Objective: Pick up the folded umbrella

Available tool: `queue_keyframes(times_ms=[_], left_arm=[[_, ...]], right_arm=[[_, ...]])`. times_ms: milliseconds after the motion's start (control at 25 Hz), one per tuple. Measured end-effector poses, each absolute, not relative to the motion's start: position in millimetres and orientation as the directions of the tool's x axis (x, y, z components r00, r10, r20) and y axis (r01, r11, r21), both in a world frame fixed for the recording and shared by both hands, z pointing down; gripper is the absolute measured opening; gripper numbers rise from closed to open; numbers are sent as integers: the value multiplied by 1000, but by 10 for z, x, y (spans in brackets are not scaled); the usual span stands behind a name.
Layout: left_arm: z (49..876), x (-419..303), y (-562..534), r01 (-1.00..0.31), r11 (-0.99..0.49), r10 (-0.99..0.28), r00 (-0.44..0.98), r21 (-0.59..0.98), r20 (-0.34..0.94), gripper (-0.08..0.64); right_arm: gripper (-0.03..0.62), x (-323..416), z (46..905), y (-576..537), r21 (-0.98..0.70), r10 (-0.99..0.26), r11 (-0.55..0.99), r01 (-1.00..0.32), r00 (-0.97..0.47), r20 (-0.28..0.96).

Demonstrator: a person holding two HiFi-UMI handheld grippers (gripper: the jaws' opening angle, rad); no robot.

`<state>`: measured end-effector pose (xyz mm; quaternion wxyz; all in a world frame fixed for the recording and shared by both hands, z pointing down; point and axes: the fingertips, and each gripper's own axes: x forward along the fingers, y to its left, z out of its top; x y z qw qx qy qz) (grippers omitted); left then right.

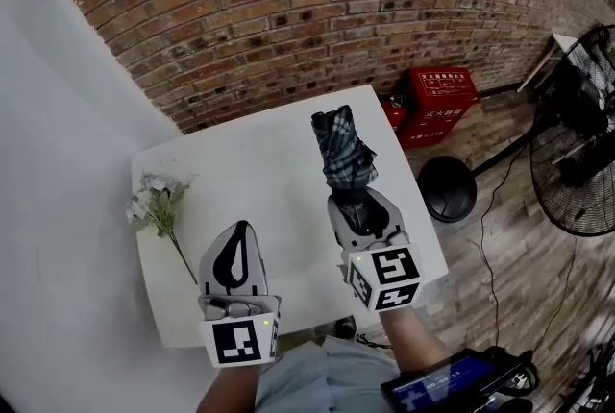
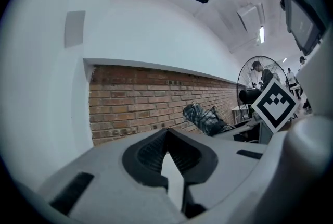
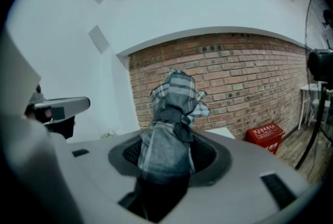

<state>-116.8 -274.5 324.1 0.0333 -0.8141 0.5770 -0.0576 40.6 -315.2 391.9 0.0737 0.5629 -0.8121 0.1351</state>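
As the right gripper (image 1: pixel 363 206) pinches it, the folded umbrella (image 1: pixel 343 152) points to 12 o'clock.
Left gripper (image 1: pixel 240 227) at 8 o'clock of it, fingers (image 2: pixel 148 155) pressed together.

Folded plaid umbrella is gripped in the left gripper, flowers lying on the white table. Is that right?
Not quite. The folded umbrella is gripped in the right gripper, as the right gripper view shows; the left gripper is shut on nothing. The flowers do lie on the white table.
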Motion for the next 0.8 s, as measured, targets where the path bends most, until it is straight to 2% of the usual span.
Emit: queue_keyframes(times_ms=[800], left_arm=[[2468,-916,-1908,-951,-247,-957,270,-187,-110,8]], right_arm=[[193,766,2924,-2218,-19,-920,384,-923,-385,69]])
